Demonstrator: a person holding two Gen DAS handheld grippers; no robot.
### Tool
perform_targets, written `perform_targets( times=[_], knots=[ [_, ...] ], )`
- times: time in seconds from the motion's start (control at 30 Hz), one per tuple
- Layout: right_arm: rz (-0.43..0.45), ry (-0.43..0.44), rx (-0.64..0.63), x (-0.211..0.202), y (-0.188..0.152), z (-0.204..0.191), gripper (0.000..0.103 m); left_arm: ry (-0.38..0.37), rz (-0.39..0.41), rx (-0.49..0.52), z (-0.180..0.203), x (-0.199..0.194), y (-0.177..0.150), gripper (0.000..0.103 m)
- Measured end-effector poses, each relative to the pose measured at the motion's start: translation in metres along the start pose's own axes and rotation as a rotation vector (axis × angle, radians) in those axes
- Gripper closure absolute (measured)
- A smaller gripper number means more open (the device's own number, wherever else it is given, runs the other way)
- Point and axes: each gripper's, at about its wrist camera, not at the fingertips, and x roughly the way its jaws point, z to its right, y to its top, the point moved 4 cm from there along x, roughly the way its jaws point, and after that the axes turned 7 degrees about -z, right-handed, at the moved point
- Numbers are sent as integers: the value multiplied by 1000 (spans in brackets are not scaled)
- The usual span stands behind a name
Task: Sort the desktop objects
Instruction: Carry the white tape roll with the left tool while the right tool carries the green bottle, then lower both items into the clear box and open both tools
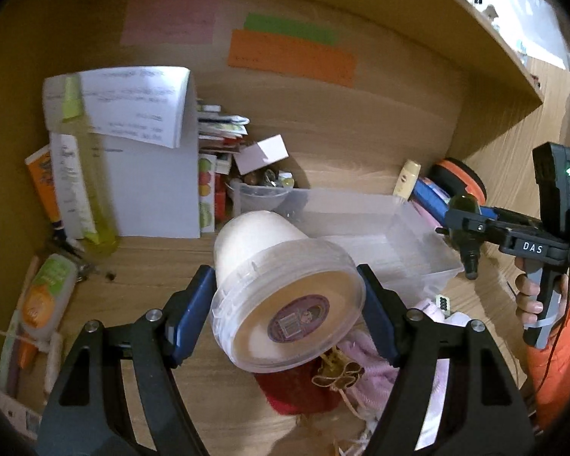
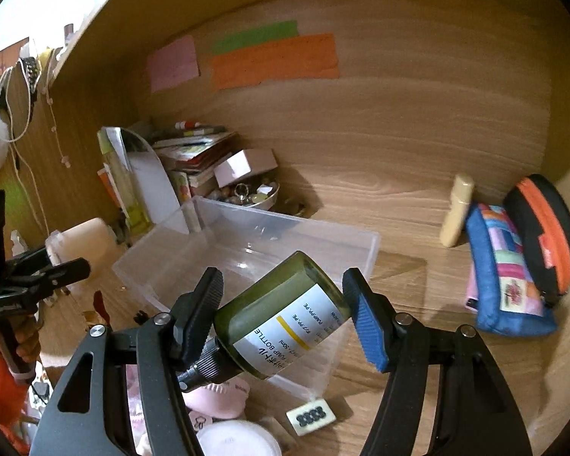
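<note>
Left gripper is clenched on a white tub, blue pads pressing both sides of its clear lid, lid end w/ a round purple label tipped toward the camera, tub raised off the bench; right gripper is grasping a dark green pump bottle, held tilted, black pump neck down-left, white label w/ "PUMP BOTTLE" print facing up, bottle over the near wall of a clear plastic bin; bin sits on the bench betw. the two grippers, nothing visible inside it; in left wrist view the right gripper shows at far right w/ the bottle, beside the bin's right end; behind the bin a small clear bowl of trinkets, a stack of booklets & a white card box; to the left a tall yellow-green bottle stands against white papers; at right a cream tube leans by a blue patchwork pouch & a black-orange case; pink, green, orange notes stuck on the back panel; pink cloth & a red pouch lie under the tub.
</note>
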Motion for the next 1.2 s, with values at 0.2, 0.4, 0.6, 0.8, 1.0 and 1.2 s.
perform_targets(
  times=[0.2, 0.4, 0.6, 0.8, 1.0, 1.2],
  knots=[
    [-47, -5, -23, 23, 5, -6, 41, -19, -53, 49, 12, 29, 10, 31],
    [-101, 8, -36, 45, 6, -12, 41, -35, -64, 92, 22, 46, 21, 35],
    [-147, 20, -38, 66, 2, -9, 41, -53, -102, 101, 24, 69, 18, 36],
    [-172, 21, -39, 75, -2, -9, 44, -65, -93, 114, 23, 72, 13, 36],
    [-184, 33, -71, 78, -8, -17, 44, -32, -84, 158, 26, 75, 10, 36],
    [-169, 25, -103, 76, -11, -21, 43, -2, -78, 190, 29, 76, 8, 32]
  ],
)
